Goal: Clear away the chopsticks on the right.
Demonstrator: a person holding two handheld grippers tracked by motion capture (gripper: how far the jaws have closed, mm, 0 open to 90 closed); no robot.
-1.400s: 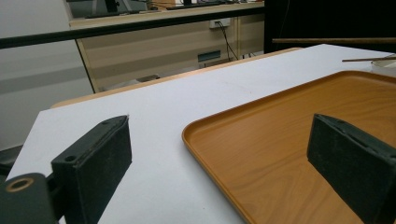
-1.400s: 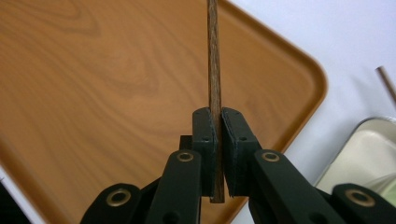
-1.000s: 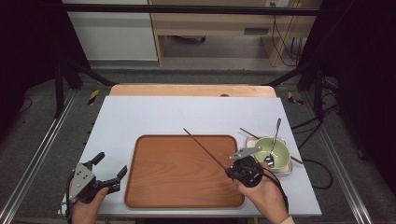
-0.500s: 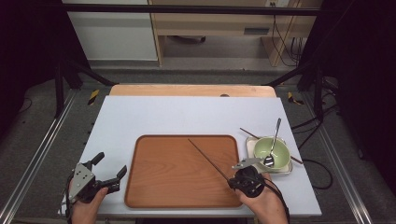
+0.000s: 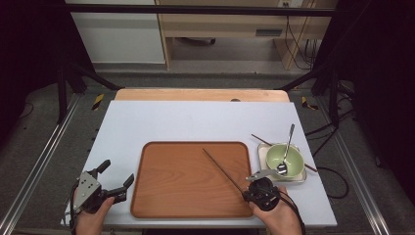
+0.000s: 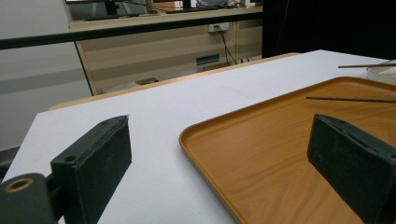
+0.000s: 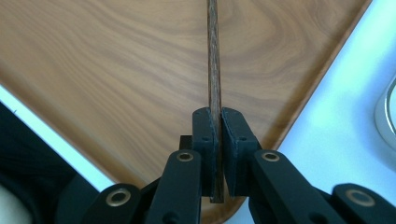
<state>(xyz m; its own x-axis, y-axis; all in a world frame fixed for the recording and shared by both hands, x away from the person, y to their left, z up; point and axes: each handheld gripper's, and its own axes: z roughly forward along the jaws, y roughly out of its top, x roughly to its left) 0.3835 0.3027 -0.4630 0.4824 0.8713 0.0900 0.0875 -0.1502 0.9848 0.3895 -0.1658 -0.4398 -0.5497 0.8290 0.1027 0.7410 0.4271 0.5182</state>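
The right gripper (image 5: 253, 188), jaws clamped on a dark chopstick (image 5: 221, 168), had sunk since a second earlier, bringing the stick low over the wooden tray (image 5: 171, 196), evidently to be laid there. The left gripper (image 5: 115, 183) rested open at the near left. Farther right, a green bowl (image 5: 293, 157) held a spoon (image 5: 288, 147), a second chopstick (image 5: 260, 139) just beyond. The white tabletop (image 5: 195, 120) ended at a dark floor.

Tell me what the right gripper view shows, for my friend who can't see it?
The right gripper has its two black jaws shut on a thin brown chopstick, which points straight away over a wooden tray. White table shows past the tray's rim on the right.
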